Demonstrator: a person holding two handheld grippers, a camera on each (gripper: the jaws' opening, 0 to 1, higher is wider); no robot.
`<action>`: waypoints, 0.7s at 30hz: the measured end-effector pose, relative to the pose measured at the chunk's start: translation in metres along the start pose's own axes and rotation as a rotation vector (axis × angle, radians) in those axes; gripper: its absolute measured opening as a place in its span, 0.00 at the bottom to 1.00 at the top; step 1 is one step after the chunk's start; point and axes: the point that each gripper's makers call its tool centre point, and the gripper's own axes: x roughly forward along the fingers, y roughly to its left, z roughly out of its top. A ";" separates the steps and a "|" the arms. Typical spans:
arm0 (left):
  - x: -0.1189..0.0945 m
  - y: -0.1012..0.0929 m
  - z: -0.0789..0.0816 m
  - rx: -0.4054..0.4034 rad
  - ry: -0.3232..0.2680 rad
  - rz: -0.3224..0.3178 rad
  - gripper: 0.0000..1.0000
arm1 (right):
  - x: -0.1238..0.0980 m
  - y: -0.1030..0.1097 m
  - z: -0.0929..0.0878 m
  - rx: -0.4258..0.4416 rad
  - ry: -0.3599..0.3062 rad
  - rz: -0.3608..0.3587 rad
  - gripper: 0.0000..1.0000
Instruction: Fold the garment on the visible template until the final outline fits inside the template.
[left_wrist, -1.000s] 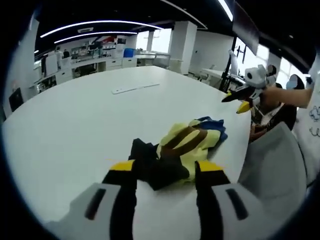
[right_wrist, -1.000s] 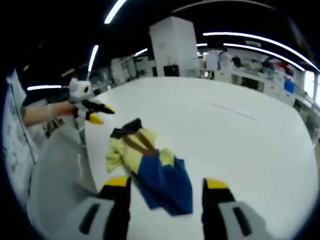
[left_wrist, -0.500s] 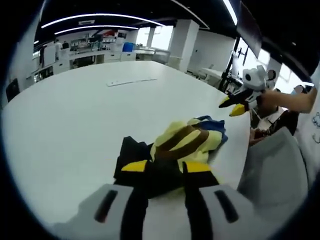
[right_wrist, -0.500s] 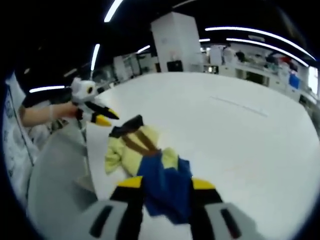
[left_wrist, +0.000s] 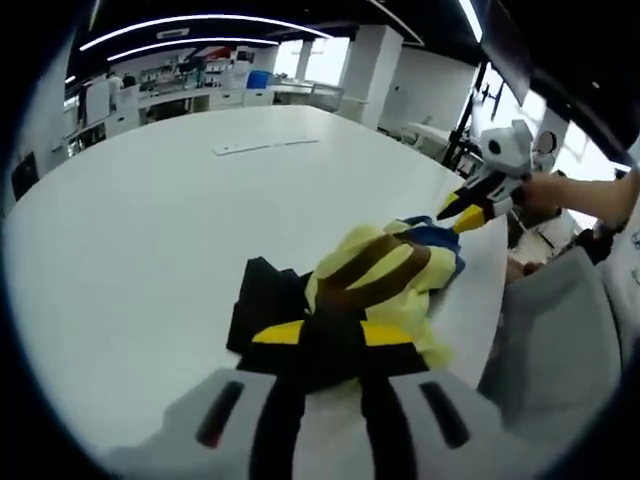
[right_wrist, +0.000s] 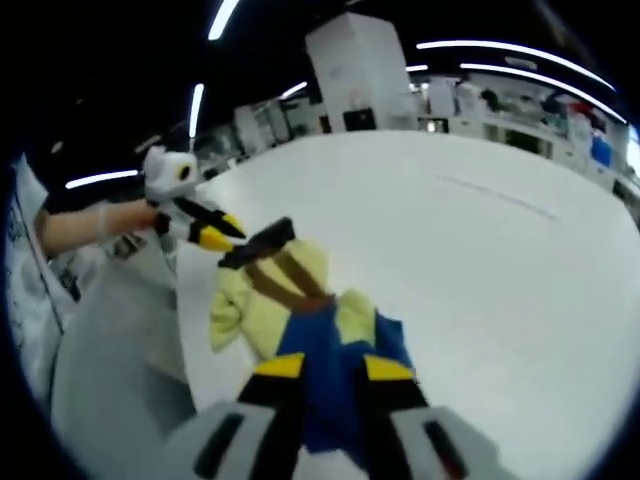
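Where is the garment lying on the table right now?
The garment lies bunched near the white table's edge closest to the person; the left hand-held gripper pinches its black end and the right hand-held gripper its blue end.

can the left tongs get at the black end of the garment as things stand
Probably yes: the left tongs already sit closed on the garment's black end, nothing lying between. The right tongs work the blue end, well apart.

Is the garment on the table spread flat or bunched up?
Bunched up: the garment lies in a crumpled heap, yellow, blue and black parts overlapping.
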 end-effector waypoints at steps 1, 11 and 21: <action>0.000 0.000 0.000 -0.002 0.001 0.001 0.15 | 0.000 0.000 0.000 0.000 0.002 0.001 0.16; 0.000 0.002 -0.012 -0.032 0.026 -0.006 0.13 | 0.000 0.002 -0.012 0.019 0.033 0.019 0.07; -0.001 0.002 -0.014 -0.052 0.021 -0.009 0.04 | -0.003 0.000 -0.013 0.025 0.019 0.004 0.00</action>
